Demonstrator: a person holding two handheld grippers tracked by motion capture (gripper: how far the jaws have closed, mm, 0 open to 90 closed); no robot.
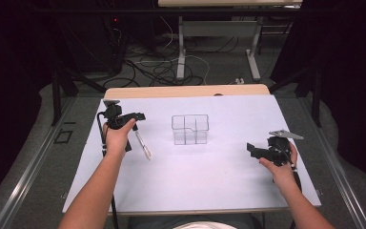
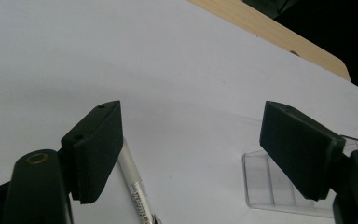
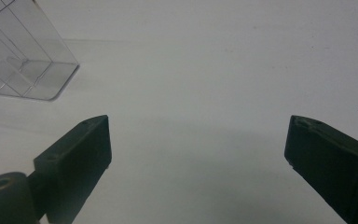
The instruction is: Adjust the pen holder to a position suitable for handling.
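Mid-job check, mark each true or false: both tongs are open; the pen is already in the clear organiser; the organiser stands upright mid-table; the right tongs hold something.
1. Both tongs are open. True: the left tongs and the right tongs both stand with jaws wide apart.
2. The pen is in the organiser. False: the slim silver-white pen lies flat on the white table sheet, beside the left tongs.
3. The clear plastic compartmented organiser stands upright mid-table. True.
4. The right tongs hold something. False: nothing lies between their jaws.

High view overhead, claw views close, perhaps sharing organizer (image 1: 190, 129)
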